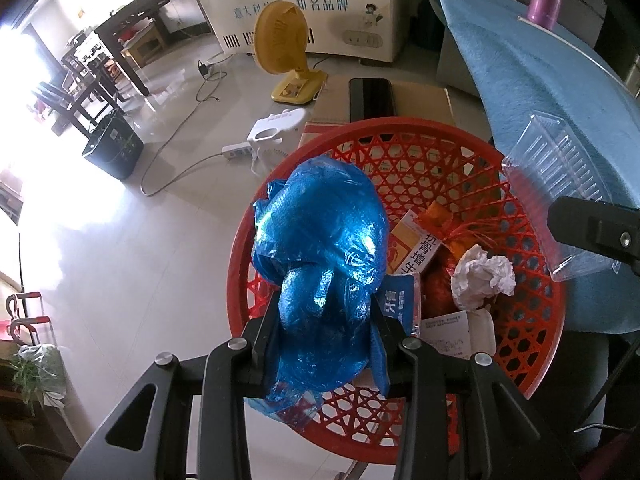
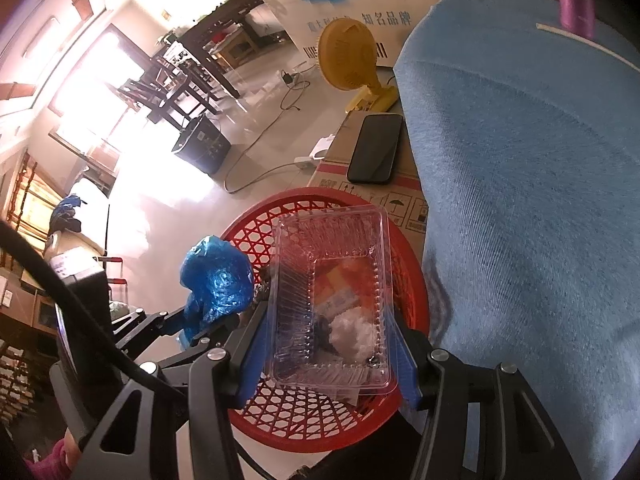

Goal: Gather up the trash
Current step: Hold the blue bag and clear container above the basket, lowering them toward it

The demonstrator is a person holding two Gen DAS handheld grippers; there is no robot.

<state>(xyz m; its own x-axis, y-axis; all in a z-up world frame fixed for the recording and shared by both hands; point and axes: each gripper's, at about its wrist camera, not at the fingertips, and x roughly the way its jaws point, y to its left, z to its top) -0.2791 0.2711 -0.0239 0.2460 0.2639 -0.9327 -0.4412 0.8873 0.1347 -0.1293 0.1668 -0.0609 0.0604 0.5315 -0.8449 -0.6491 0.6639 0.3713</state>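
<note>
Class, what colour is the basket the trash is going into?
Red, an open lattice basket; the left wrist view shows it best.

White freezer (image 1: pixel 296 4) behind the yellow fan (image 1: pixel 282 40) reads "知名品牌"; carton (image 1: pixel 416 254) in the red basket (image 1: pixel 400 128) reads "抗骨增生"

Red lattice basket (image 1: pixel 532 344), shiny blue bag (image 1: pixel 324 232), clear ribbed tray (image 2: pixel 332 300), yellow fan (image 1: pixel 280 36)
</note>
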